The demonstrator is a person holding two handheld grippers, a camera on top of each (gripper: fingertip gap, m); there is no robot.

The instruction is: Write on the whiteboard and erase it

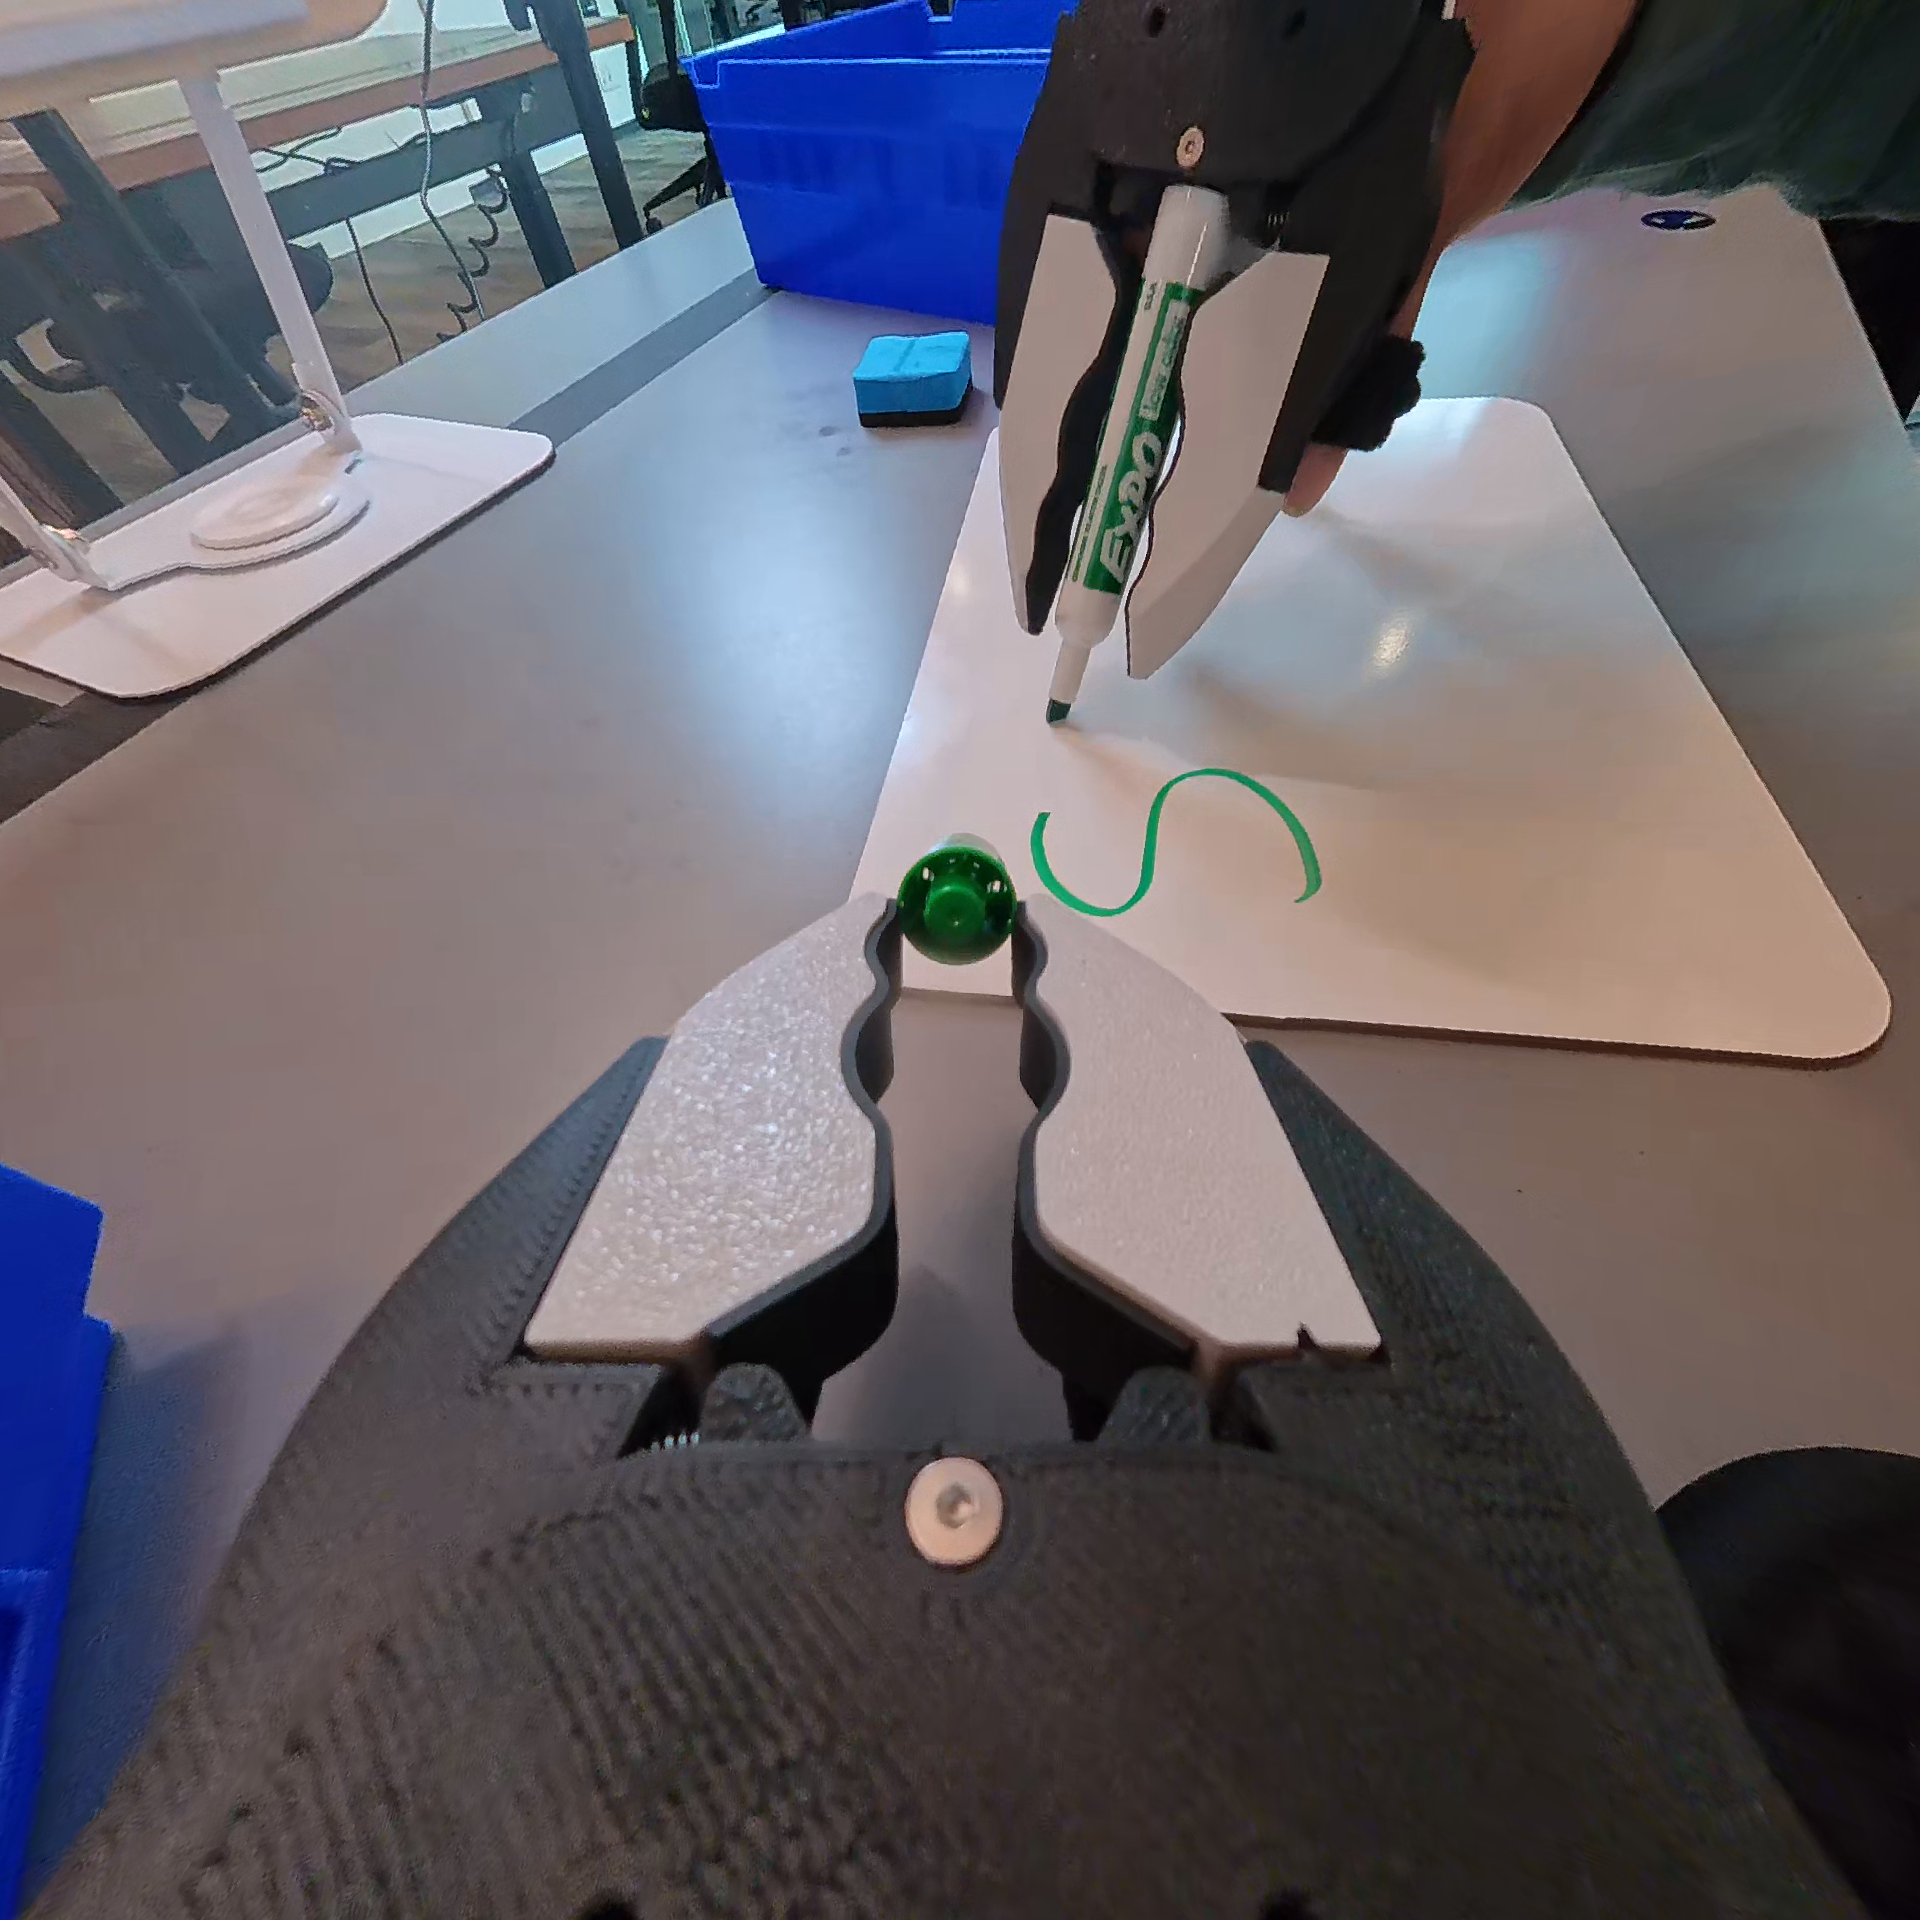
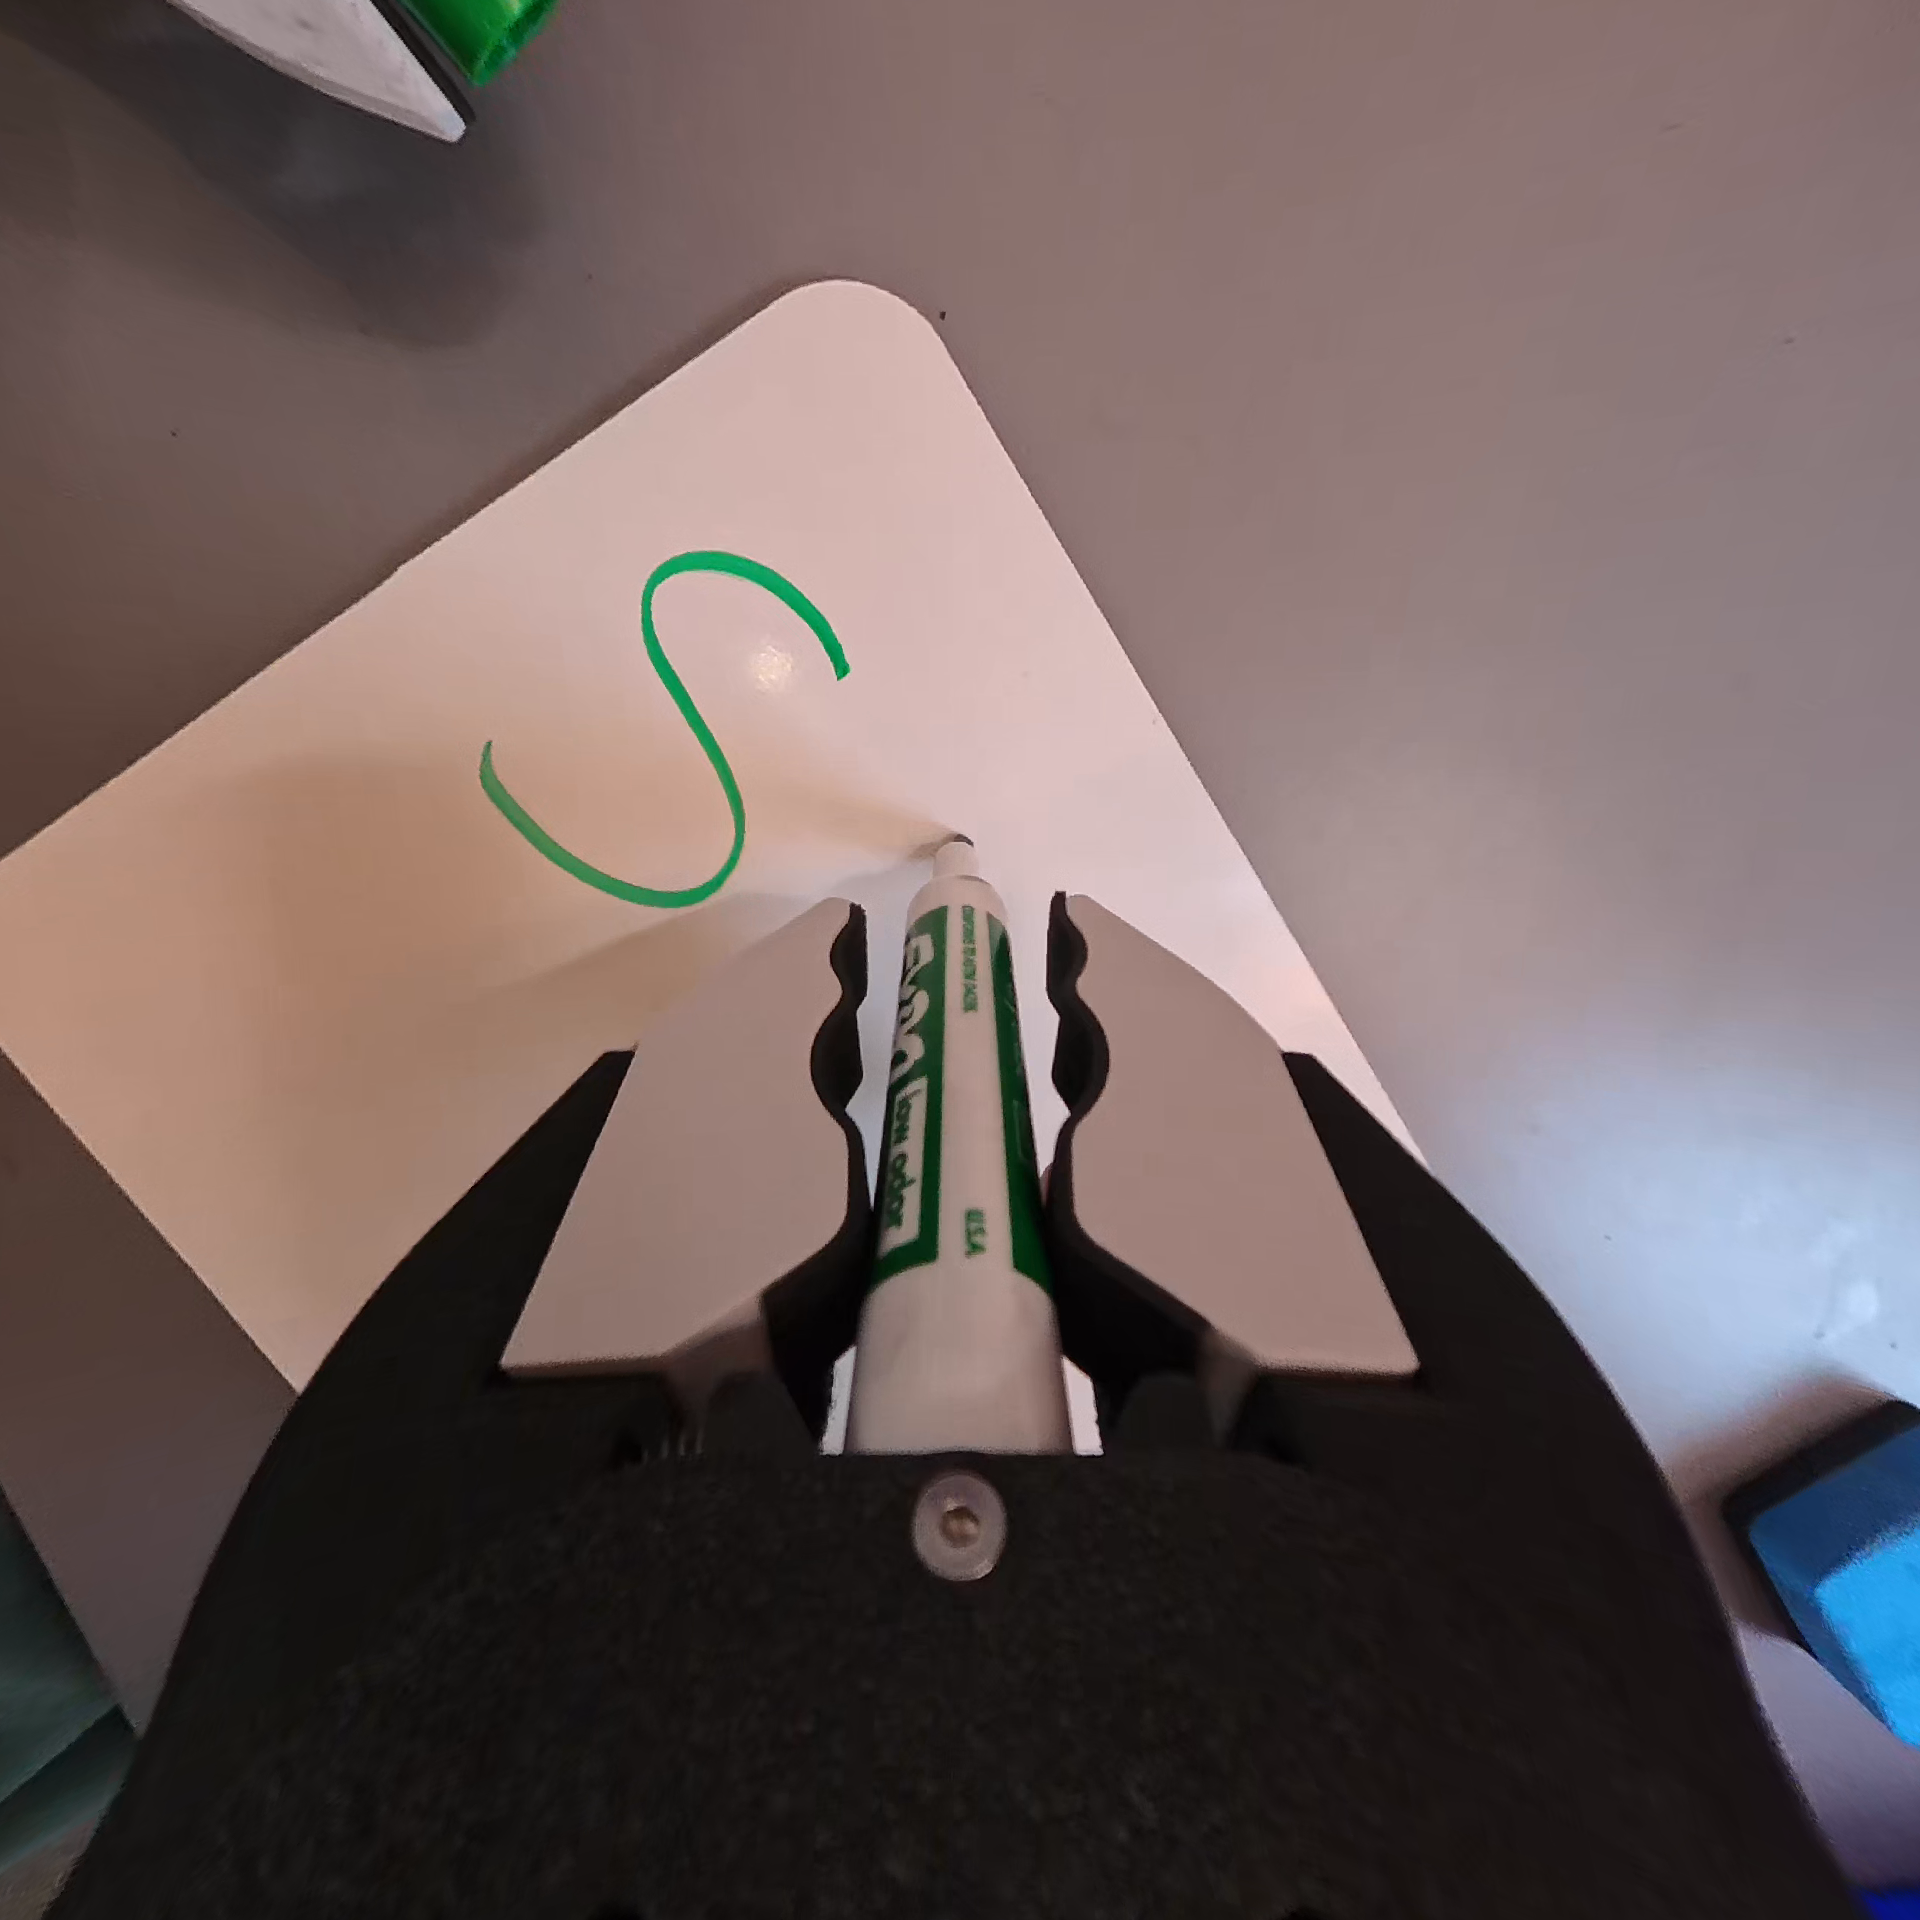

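While marker [image 2: 956, 1122] was clamped deep in right gripper [image 2: 956, 914], tip resting on whiteboard [image 2: 312, 987] at 3 o'clock of green curve [image 2: 665, 727], slip was judged possible: fingertips stood off barrel. Cap [image 1: 954, 902], pinched by left gripper [image 1: 954, 920], could be dropped. Eraser [image 1: 912, 376] lay at 11 o'clock.

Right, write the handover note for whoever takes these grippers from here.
Left gripper: shut on the green cap, held at the whiteboard's near corner.
Right gripper: holds the marker gripped far back along the fingers, tip down at the board.
Eraser: on the table beyond the board, untouched.
Done: marker uncapped, one green squiggle drawn.
Left: finish writing, probably recap the marker, then pick up the eraser and wipe the board.
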